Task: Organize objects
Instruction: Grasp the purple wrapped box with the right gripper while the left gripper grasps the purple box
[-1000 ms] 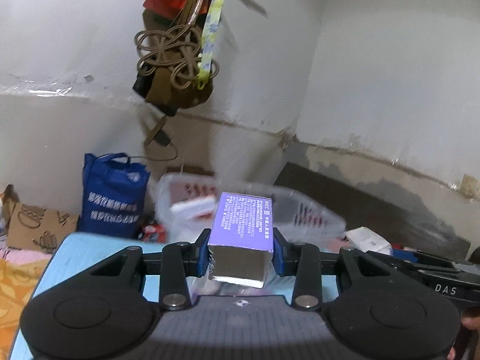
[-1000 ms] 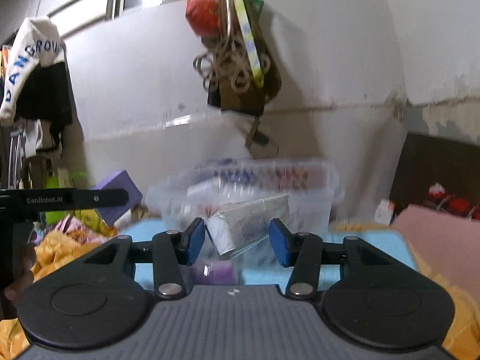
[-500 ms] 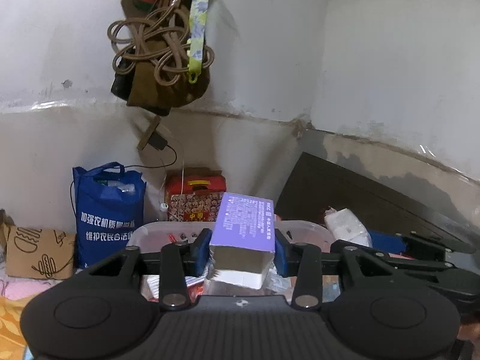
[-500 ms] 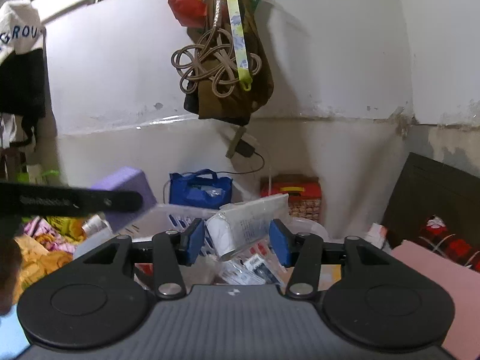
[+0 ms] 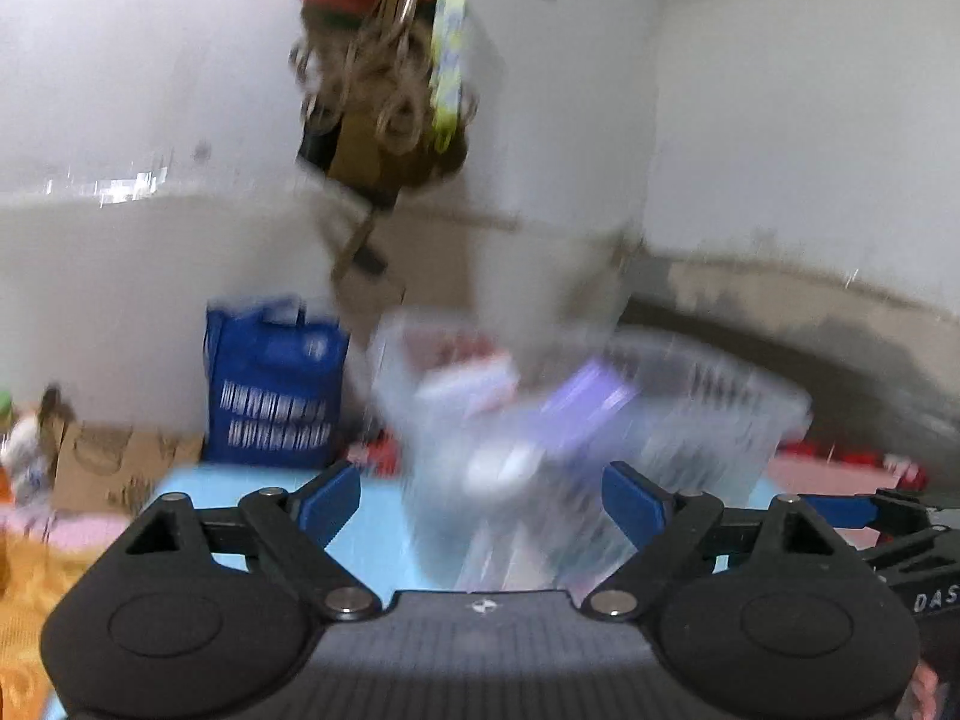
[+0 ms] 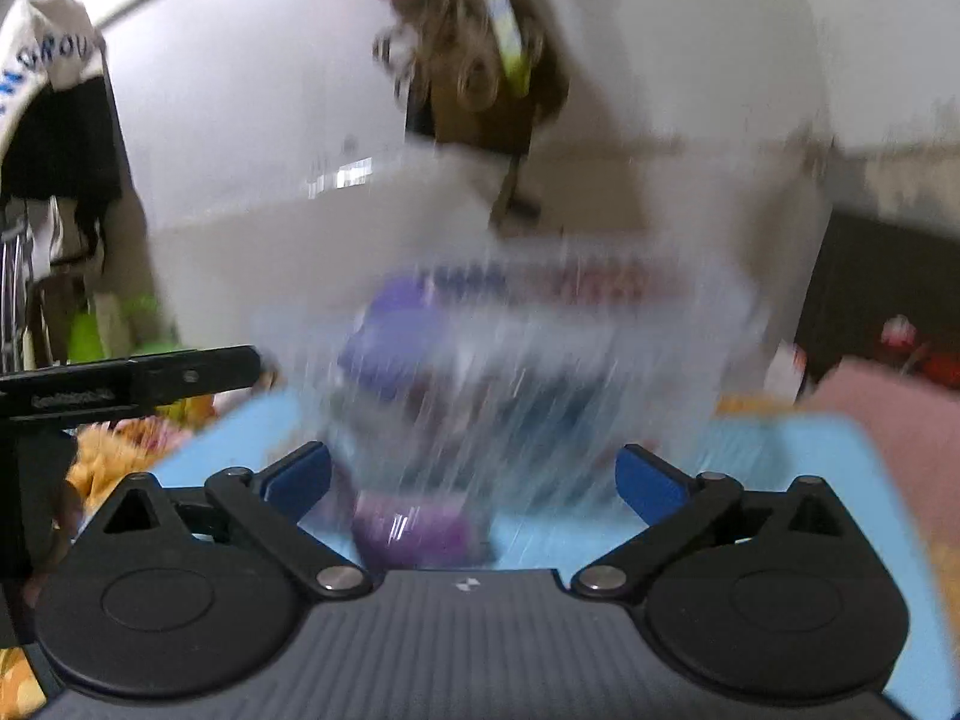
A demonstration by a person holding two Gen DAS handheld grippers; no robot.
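Left gripper (image 5: 480,501): jaws opening, empty; purple box (image 5: 591,399) released into clear bin (image 5: 720,420). Right gripper (image 6: 474,483): jaws opening, white packet gone.

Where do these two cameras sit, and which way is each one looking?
Left wrist view: sits on the left gripper, looking forward over its opening, empty jaws at the clear bin; the right gripper's tip pokes in at right.
Right wrist view: sits on the right gripper, jaws opening and empty, facing that bin; the left gripper pokes in at left.
Shared: bin, purple box, hanging bundle.
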